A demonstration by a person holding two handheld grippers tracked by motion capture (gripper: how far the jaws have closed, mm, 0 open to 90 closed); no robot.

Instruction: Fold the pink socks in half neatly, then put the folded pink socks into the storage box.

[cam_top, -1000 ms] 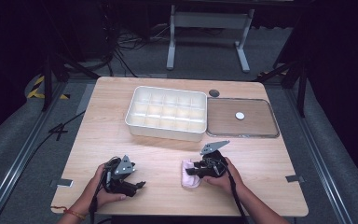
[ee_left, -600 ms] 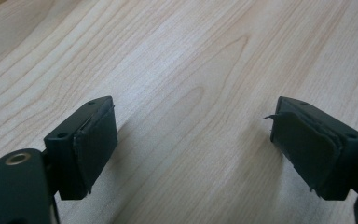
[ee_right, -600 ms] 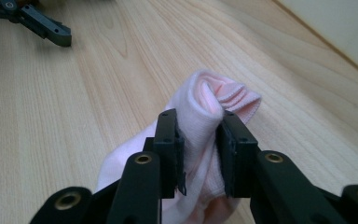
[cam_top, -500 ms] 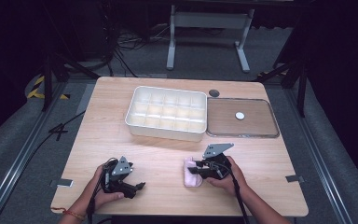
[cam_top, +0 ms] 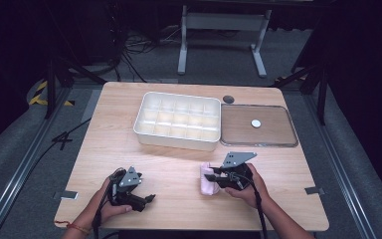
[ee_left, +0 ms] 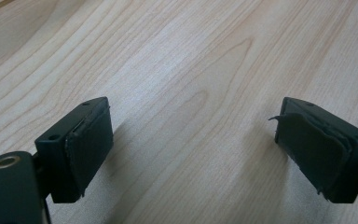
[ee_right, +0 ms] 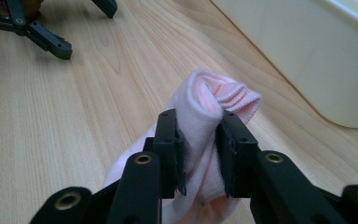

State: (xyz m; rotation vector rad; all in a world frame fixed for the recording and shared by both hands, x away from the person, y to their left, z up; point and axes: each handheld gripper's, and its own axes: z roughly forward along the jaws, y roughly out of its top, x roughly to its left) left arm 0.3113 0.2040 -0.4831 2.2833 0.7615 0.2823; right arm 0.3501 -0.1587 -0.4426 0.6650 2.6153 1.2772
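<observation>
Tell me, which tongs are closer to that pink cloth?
The right tongs: their jaws pinch the pink cloth. The left tongs rest apart from it, open over bare table on the person's left.

On the table [cam_top: 179, 164]: a compartment box [cam_top: 178, 120] at the far middle, a tray [cam_top: 258, 144] touching its right side, a disc [cam_top: 255, 123] inside the tray. Behind the tray's left corner, a round cap [cam_top: 228, 99]. At the near edge, left gripper [cam_top: 146, 199] on the left, right gripper [cam_top: 208, 178] on the right, well apart. Between the right jaws, a cloth [ee_right: 200, 112], in front of the box.
</observation>
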